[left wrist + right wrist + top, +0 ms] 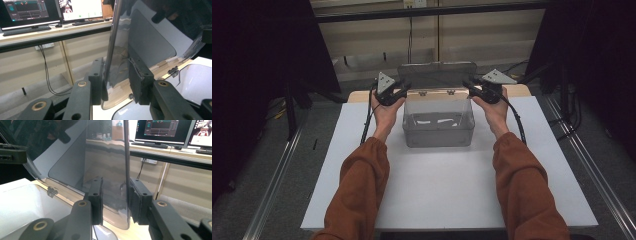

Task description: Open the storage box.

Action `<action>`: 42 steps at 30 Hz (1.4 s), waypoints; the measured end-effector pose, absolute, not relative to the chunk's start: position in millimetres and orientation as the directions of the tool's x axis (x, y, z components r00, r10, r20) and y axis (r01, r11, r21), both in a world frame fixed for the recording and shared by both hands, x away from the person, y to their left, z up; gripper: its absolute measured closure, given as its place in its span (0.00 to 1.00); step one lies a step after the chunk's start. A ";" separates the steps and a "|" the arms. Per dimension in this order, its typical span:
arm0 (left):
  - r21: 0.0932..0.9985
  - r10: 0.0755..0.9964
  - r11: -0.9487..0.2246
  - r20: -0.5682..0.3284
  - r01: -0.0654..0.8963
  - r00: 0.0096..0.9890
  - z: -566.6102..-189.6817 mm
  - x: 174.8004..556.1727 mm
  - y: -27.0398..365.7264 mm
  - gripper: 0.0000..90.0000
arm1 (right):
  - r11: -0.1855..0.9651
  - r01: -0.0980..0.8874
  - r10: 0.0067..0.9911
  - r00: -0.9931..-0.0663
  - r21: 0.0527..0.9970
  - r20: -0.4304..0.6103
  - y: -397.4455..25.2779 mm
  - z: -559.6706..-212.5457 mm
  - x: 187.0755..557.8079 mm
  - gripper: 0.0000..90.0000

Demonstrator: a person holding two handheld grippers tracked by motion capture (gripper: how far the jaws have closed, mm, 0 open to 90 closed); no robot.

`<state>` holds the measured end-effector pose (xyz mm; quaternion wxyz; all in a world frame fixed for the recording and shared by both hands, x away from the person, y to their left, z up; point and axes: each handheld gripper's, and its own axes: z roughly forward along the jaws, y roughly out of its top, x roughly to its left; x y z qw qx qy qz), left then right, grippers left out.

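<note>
A clear plastic box sits at the back middle of the white tabletop. Its hinged lid stands upright behind it. My left gripper is at the lid's left edge and my right gripper is at its right edge. In the left gripper view the lid passes edge-on between the jaws of the left gripper, close to one jaw with a gap to the other. In the right gripper view the lid runs between the jaws of the right gripper, near the right pad. Both are open around the lid.
Small hinges join lid and box at the back. Black curtains flank the table, and metal rails run along the floor on both sides. A desk with monitors stands beyond the table. Bare tabletop lies in front of the box.
</note>
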<state>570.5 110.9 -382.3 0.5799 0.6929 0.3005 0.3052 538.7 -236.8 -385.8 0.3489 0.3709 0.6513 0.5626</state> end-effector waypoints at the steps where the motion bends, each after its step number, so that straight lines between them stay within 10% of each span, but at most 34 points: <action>1: 0.988 0.773 -0.142 0.067 0.069 0.631 -382.9 571.4 110.2 0.73 | 0.089 0.093 0.877 -0.479 0.992 -0.034 -236.6 -386.2 539.4 0.74; 42: 0.960 0.796 -0.152 -0.022 0.235 0.605 -407.2 601.2 105.2 0.74 | 0.085 0.213 0.886 -0.463 0.973 0.024 -240.1 -406.4 570.4 0.78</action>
